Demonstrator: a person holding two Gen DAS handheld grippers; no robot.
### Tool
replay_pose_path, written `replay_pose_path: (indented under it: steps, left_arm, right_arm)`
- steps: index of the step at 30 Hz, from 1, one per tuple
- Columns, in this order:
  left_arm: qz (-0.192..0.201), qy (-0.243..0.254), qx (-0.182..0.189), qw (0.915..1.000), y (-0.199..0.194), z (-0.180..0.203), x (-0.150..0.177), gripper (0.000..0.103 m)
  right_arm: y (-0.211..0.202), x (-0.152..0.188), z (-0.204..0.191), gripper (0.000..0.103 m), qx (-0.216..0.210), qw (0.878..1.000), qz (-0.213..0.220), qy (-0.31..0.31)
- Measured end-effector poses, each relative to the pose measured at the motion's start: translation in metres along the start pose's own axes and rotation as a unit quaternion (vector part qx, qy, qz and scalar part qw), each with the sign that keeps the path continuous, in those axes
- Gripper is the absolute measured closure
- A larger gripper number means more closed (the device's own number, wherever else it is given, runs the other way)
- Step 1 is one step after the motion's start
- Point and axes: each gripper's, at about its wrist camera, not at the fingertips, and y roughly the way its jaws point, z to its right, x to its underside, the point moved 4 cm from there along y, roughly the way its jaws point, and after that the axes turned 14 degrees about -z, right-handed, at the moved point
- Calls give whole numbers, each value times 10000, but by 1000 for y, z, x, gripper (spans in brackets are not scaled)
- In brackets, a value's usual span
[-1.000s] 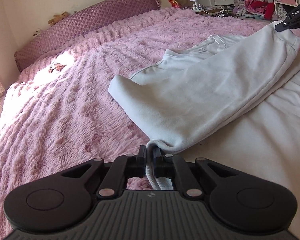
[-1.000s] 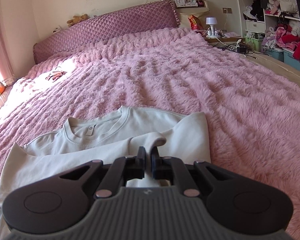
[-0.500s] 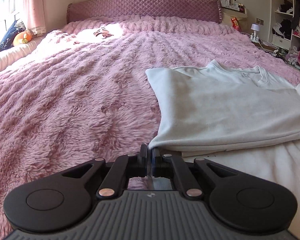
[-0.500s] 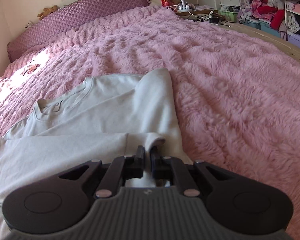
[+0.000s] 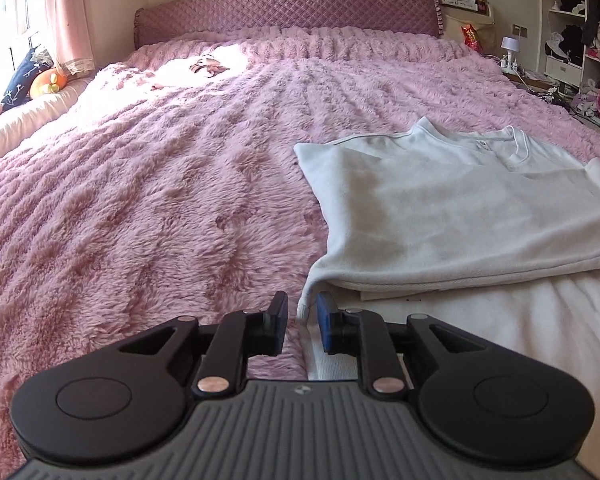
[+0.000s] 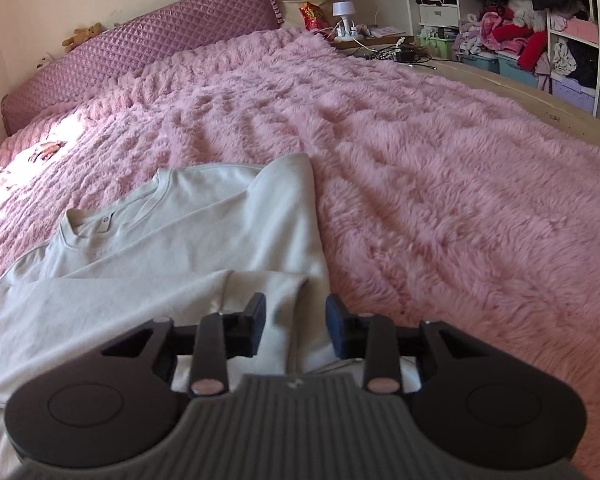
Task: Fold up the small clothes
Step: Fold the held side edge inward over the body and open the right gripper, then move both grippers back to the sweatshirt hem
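A pale grey long-sleeved top [image 5: 440, 208] lies on the fluffy pink blanket [image 5: 160, 200], its lower half folded up over the body and its collar [image 5: 500, 144] toward the headboard. My left gripper [image 5: 302, 320] sits low at the fold's near left corner. Its jaws are opening, and the fabric edge hangs loose between them, not pinched. In the right wrist view the same top [image 6: 180, 248] spreads out to the left. My right gripper [image 6: 296, 320] hovers over the near right corner with its jaws opening wide, the cloth lying flat below the gap.
A white fleecy cover [image 5: 520, 340] lies under the top's near edge. A quilted purple headboard [image 5: 284, 12] with a plush toy closes the far end. Cushions [image 5: 40, 80] sit by the window at left. A nightstand with a lamp [image 6: 342, 12] and cluttered shelves [image 6: 520, 32] stand at right.
Both grippers were shut on the top's edge and carried it down onto the bed. Now the fold lies flat and both pairs of jaws have parted. The left wrist view has rolled level.
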Motion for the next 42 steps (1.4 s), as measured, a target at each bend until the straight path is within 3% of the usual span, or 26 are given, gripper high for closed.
replay_pose_path:
  steps: [5,10,11,12,13,15,20,23,25,28,30,33,37,39,42]
  left_arm:
    - [443,-132,420,9980,-29,-1,-15,76]
    - [655,-456,1056,9912,-23,9,-41,71]
    - [656,-533,1184,9894,-19,13,-45,68]
    - [597,-567,1253,9887,-13,15,-48,67]
    - [513,-654,1292,9881,-6,18,-50,67]
    - [326,-833,1352,9868,7,19,-51,67]
    - [185,-1049,1264,9862,23,16,-47,66]
    - [-305,-1134,1060,9874,45,11,-42,60]
    - [-472,-1268,1192,9836,56,6,-37,60]
    - [-286,-1441,1197,9819,48,0,-39,60]
    - [1,-1546,1324,9791,36,-1,-44,60]
    - [275,-1528,1633,9743,23,8,-54,60]
    - [210,-1240,1731,9769,25,31,-61,60]
    - [87,-1187,1685,9785,32,37,-61,60]
    - [-158,-1187,1571,9803,46,40,-59,60]
  right_arm:
    - [-26,11,14,62,-799,9966,-105,150]
    - [-19,25,5,63,-750,9963,-389,-142]
    - [-15,27,4,68,-748,9961,-447,-166]
    - [-11,28,2,89,-759,9956,-519,-155]
    - [-7,29,1,100,-814,9945,-638,-139]
    - [-7,31,0,101,-861,9940,-670,-76]
    - [-43,30,1,101,-747,9965,-232,-310]
    - [-28,40,8,101,-566,9960,-536,-444]
    - [-11,47,17,100,-659,9944,-774,-278]
    - [-17,46,23,91,-634,9960,-629,-51]
    - [-32,43,23,83,-388,9988,-290,35]
    - [-49,33,15,83,-401,9989,198,-139]
    - [-43,15,-9,83,-919,9935,358,-578]
    - [-31,10,-22,76,-1100,9894,293,-896]
    - [-9,11,-33,75,-818,9891,87,-1222]
